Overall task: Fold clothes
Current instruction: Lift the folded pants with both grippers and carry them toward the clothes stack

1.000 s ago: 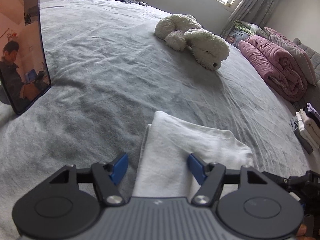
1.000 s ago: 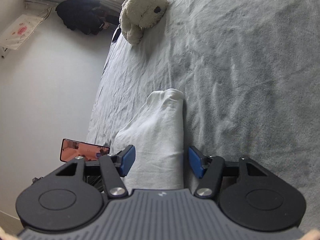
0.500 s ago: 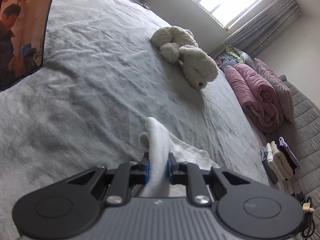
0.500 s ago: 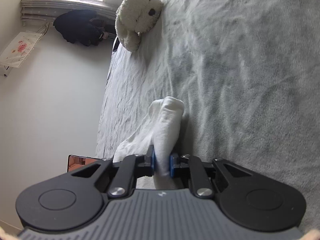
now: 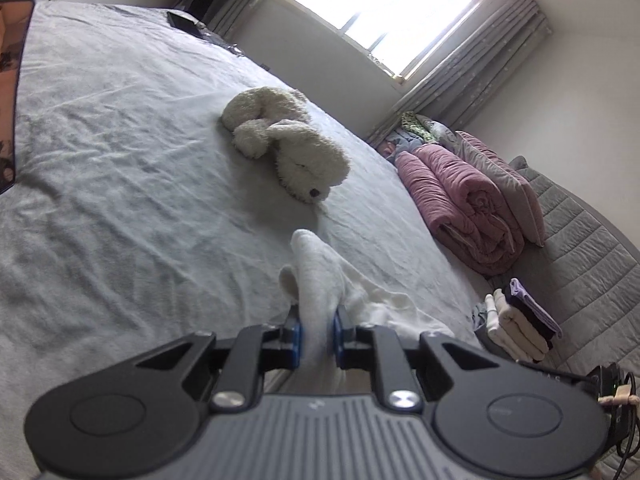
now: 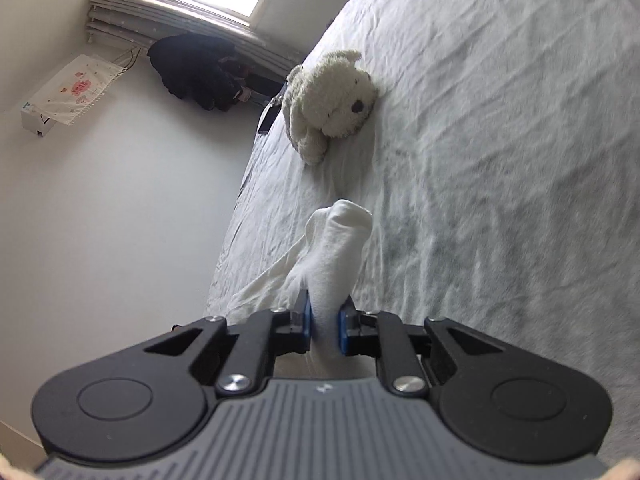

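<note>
A folded white garment point(image 5: 320, 280) lies partly on the grey bed point(image 5: 120, 200) and is lifted at both ends. My left gripper point(image 5: 316, 338) is shut on one end of it, its blue pads pinching a bunched fold that sticks up past the fingertips. In the right wrist view the same white garment point(image 6: 340, 248) is pinched by my right gripper point(image 6: 324, 326), also shut, with the cloth rising in a roll ahead of the pads. The rest of the cloth sags between the two grips toward the bed point(image 6: 500, 160).
A white plush dog point(image 5: 288, 144) point(image 6: 332, 100) lies further up the bed. Rolled pink and grey quilts point(image 5: 464, 204) and a small stack of folded clothes point(image 5: 520, 320) sit at the right. A phone screen point(image 5: 10, 92) stands at the left edge. A dark garment point(image 6: 200, 72) hangs below the window.
Both grippers closed on the white garment, which lay flat a second ago. Since then both have risen, lifting its ends off the bed, and the views have tilted up toward the window.
</note>
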The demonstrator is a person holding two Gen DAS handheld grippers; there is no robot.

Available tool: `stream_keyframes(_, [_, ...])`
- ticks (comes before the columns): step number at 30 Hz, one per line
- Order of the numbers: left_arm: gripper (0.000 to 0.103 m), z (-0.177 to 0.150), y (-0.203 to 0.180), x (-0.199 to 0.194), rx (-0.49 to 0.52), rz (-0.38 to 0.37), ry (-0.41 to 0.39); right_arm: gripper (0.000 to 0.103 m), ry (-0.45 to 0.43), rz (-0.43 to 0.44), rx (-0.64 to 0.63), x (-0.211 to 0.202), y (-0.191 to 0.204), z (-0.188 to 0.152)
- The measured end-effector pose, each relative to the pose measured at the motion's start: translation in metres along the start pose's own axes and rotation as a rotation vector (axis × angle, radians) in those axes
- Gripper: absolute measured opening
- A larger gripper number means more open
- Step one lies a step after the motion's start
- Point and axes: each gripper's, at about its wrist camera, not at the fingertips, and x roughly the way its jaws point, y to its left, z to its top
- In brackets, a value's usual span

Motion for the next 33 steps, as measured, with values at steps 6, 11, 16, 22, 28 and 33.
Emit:
stream_keyframes(6, [0.015, 0.001, -0.051, 0.012, 0.053, -0.064, -0.016, 0.016, -0.076, -0.017, -0.056, -0.036, 0.007, 0.039])
stream_keyframes(11, [0.015, 0.005, -0.099, 0.030, 0.122, -0.094, -0.002, 0.016, -0.130, -0.016, -0.056, -0.067, 0.000, 0.070])
stream_keyframes(16, [0.015, 0.007, -0.145, 0.044, 0.179, -0.117, -0.001, 0.016, -0.182, -0.007, -0.054, -0.095, -0.008, 0.097])
stream_keyframes(22, [0.015, 0.003, -0.188, 0.063, 0.215, -0.155, 0.004, 0.016, -0.228, -0.011, -0.058, -0.121, -0.020, 0.124])
stream_keyframes(28, [0.015, -0.003, -0.217, 0.079, 0.225, -0.205, 0.025, 0.016, -0.271, -0.063, -0.063, -0.145, -0.025, 0.137])
stream_keyframes(33, [0.015, -0.007, -0.240, 0.086, 0.254, -0.239, 0.036, 0.016, -0.306, -0.098, -0.085, -0.163, -0.024, 0.144])
